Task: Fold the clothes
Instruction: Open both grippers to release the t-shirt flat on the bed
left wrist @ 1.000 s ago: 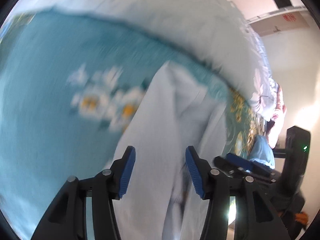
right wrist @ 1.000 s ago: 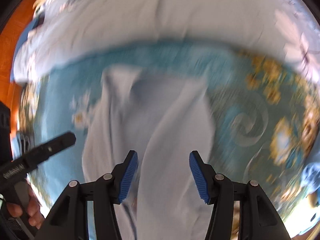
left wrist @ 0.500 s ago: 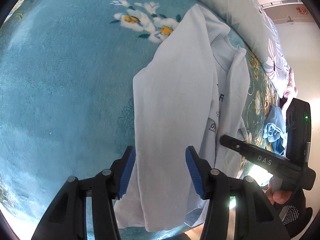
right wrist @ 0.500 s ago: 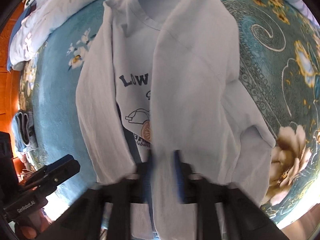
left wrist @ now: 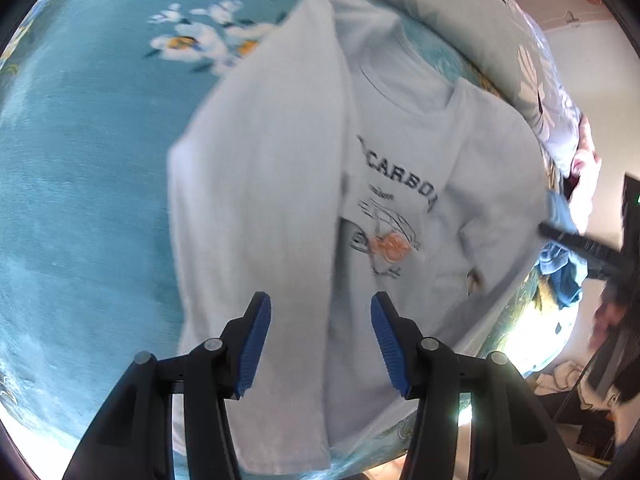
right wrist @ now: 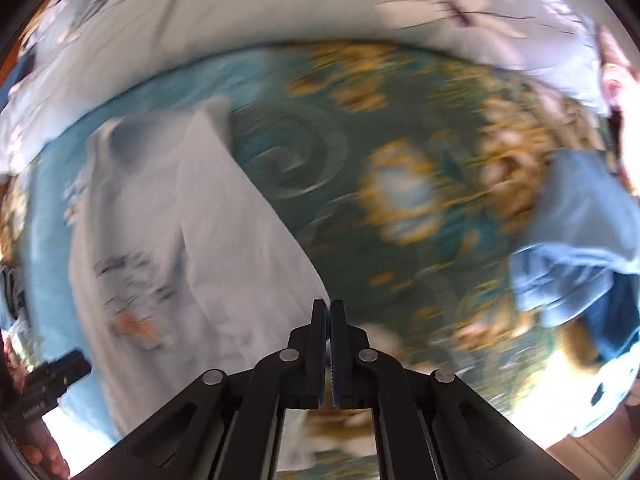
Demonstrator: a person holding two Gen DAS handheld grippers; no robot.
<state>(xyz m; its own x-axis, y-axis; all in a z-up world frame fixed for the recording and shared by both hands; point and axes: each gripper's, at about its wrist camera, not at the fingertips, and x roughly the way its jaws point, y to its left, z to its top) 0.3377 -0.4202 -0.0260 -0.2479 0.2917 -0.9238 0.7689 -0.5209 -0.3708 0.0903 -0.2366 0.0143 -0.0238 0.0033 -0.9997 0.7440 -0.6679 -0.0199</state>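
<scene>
A white T-shirt (left wrist: 280,200) with dark lettering and an orange print lies on the teal bedspread (left wrist: 80,160), both of its sides folded inward. My left gripper (left wrist: 320,344) hovers open over its lower half, blue pads apart and gripping nothing. In the right wrist view, which is blurred, the shirt (right wrist: 224,240) runs as a taut edge up to my right gripper (right wrist: 329,308). That gripper's jaws are closed together on the cloth's edge. The right gripper (left wrist: 576,246) shows dark at the shirt's far right side in the left wrist view.
A crumpled blue garment (right wrist: 572,248) lies on the flowered part of the bedspread to the right. A pale quilt (right wrist: 240,20) is bunched along the far side. The bed's near edge runs just below the shirt's hem. A hand (right wrist: 40,456) holds the left gripper (right wrist: 52,376).
My right gripper closed on the shirt's right side and swung away to the right, drawing that side outward. The left gripper shifted across the shirt, still open.
</scene>
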